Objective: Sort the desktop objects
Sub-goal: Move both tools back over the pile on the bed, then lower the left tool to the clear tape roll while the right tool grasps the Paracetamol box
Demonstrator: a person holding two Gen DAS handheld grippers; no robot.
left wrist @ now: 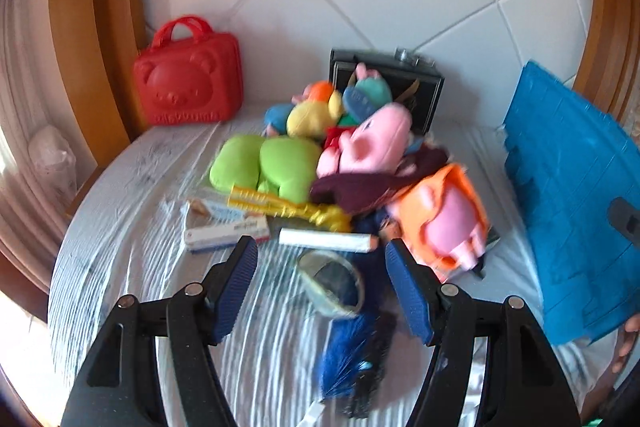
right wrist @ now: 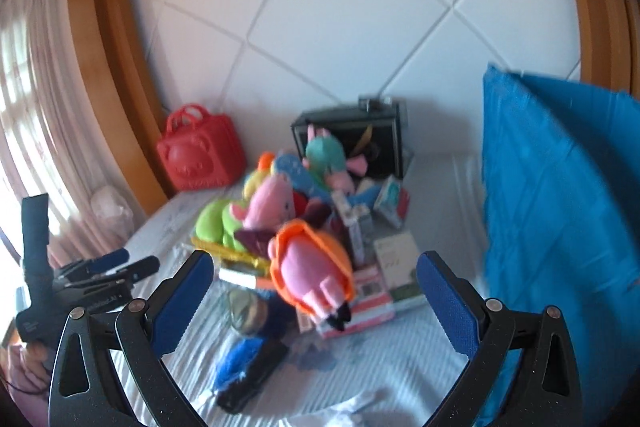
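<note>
A heap of plush toys lies on the striped white cloth (left wrist: 132, 267): a green one (left wrist: 264, 163), a pink pig (left wrist: 372, 143) and a pig in an orange dress (left wrist: 444, 219). In front of the heap lie small boxes (left wrist: 224, 227), a white tube (left wrist: 328, 241), a tape roll (left wrist: 330, 283) and a blue brush (left wrist: 352, 355). My left gripper (left wrist: 322, 269) hangs open above the tape roll, not touching it. My right gripper (right wrist: 316, 293) is open too, short of the orange-dressed pig (right wrist: 312, 275), with nothing between its pads. The left gripper (right wrist: 116, 267) also shows in the right wrist view.
A red bear-faced case (left wrist: 188, 75) stands at the back left against the padded white headboard. An open black box (left wrist: 400, 87) sits behind the toys. A tall blue crate (left wrist: 572, 195) stands on the right. Flat boxes (right wrist: 384, 279) lie under the pig. Wooden frame and curtains are at left.
</note>
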